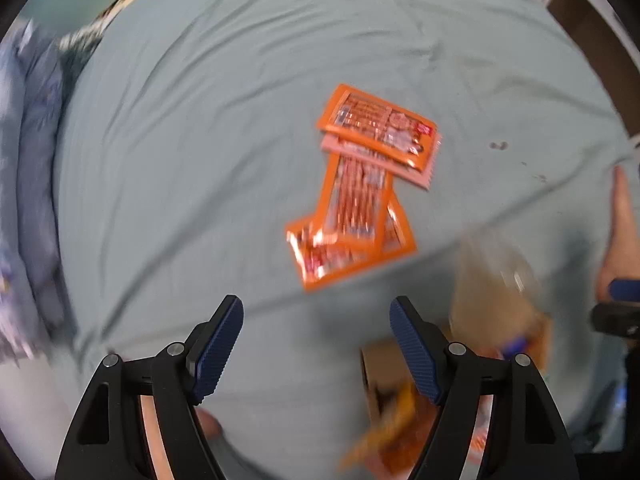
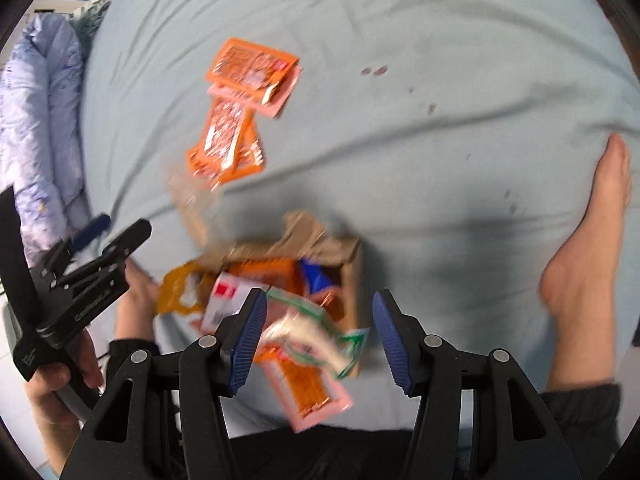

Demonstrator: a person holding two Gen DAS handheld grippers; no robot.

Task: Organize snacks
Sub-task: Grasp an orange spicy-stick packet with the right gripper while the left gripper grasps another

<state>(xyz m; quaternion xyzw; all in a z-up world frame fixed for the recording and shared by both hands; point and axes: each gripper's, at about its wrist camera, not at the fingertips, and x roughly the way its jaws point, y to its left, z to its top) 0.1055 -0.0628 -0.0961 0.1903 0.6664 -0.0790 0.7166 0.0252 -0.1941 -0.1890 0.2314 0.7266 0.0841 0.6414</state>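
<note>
A loose pile of orange snack packets (image 1: pixel 360 184) (image 2: pixel 240 112) lies on the teal bed sheet. My left gripper (image 1: pixel 316 308) (image 2: pixel 120 226) points down at the sheet just short of the pile, open, with nothing between its fingers. A cardboard box (image 2: pixel 348 256) (image 1: pixel 376 364) full of mixed packets lies near me. My right gripper (image 2: pixel 320 340) hovers over its mouth, open. A blurred green-and-white packet (image 2: pixel 316 332) and a pink-edged orange packet (image 2: pixel 308 392) are between and below its fingers, gripped by neither pad.
A rolled pale blue quilt (image 1: pixel 28 160) (image 2: pixel 36 120) runs along the bed's left side. A person's bare foot (image 2: pixel 592 240) (image 1: pixel 624 220) rests on the sheet at the right. Dark furniture (image 1: pixel 580 4) stands past the far right corner. Small dark stains (image 2: pixel 376 70) mark the sheet.
</note>
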